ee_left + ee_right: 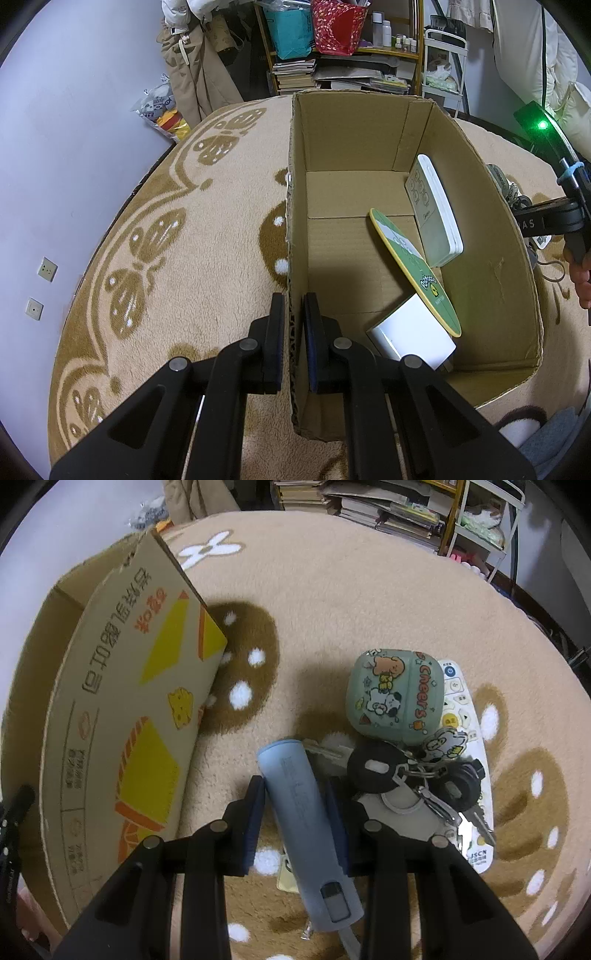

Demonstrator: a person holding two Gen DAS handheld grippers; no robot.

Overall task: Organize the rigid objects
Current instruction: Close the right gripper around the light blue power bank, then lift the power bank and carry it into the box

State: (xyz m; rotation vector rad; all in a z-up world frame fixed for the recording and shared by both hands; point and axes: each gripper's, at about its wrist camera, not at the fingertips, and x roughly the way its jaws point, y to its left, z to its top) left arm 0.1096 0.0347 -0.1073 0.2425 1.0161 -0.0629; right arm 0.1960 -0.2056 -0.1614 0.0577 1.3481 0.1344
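Clamping the box (295,206) wall in the left hand-held gripper (293,314), gripping a blue tube (306,827) in the right hand-held gripper (295,794).

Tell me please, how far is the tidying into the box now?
Done: a white remote, a green round card and a white block lie in the cardboard box. In hand: the right hand-held gripper grips a blue tube. Left: earbud case, keys, another remote on the rug.
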